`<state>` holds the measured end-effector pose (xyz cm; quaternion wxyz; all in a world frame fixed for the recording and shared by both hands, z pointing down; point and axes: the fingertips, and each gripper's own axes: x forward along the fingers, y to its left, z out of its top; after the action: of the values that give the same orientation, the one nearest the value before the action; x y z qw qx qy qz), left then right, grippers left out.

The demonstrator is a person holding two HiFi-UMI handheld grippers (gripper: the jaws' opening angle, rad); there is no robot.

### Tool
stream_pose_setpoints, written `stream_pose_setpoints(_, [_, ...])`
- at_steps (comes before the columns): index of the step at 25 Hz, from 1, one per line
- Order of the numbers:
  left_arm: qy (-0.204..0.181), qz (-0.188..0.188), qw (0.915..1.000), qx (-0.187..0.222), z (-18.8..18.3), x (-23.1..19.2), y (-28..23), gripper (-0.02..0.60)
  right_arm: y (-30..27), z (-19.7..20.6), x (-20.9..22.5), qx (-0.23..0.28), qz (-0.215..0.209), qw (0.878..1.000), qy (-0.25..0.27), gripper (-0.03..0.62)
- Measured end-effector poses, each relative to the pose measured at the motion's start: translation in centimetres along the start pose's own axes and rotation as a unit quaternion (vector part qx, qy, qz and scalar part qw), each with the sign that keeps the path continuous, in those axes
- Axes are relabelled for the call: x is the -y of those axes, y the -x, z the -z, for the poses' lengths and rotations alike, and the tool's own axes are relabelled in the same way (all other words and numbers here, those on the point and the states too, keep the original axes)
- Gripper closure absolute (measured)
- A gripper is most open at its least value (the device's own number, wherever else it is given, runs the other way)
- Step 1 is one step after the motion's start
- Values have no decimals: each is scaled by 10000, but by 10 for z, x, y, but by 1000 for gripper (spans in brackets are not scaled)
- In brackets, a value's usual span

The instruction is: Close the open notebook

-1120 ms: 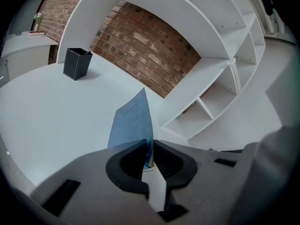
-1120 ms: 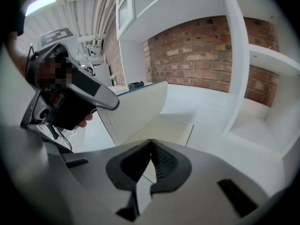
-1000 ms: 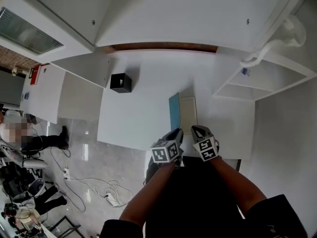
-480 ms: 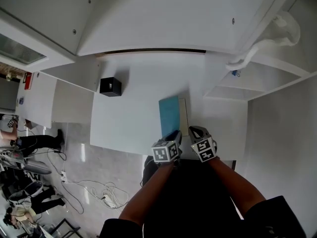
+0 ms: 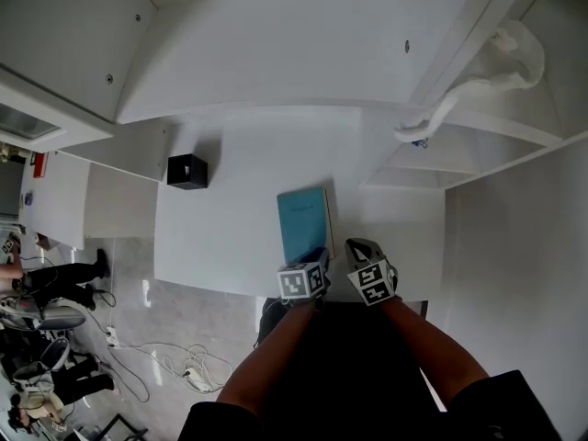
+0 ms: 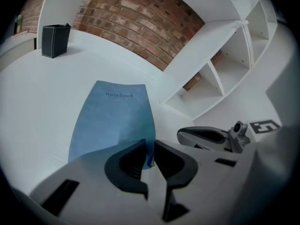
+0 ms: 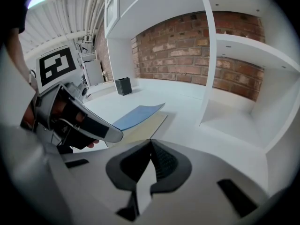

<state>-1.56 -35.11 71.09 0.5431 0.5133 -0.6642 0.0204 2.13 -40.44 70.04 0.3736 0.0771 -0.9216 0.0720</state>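
While the left claw (image 6: 151, 150) is pinching the nearly shut notebook's (image 5: 303, 223) cover, jaws just easing apart, the right claw (image 7: 150, 146) is hovering closed beside it; a box (image 5: 186, 171) is standing well apart on the worktop (image 5: 234, 214)

- Head view: from my head, above the counter's (image 5: 230, 200) near edge, facing steeply down; the notebook (image 5: 301, 223) sits small and distant at mid-frame.
- Left gripper view: on my left gripper (image 6: 150, 146), close at the notebook's near end, facing along its cover.
- Right gripper view: on my right gripper (image 7: 150, 146), just right of the notebook, facing leftward across it.
- Shared by all three: the notebook.
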Motion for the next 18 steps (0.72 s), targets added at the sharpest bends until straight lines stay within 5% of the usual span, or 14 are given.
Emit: stream_pose_setpoints(18, [-505, 5, 9979, -393, 16, -3, -36, 500, 8, 25, 15, -319, 57, 9994, 107, 594])
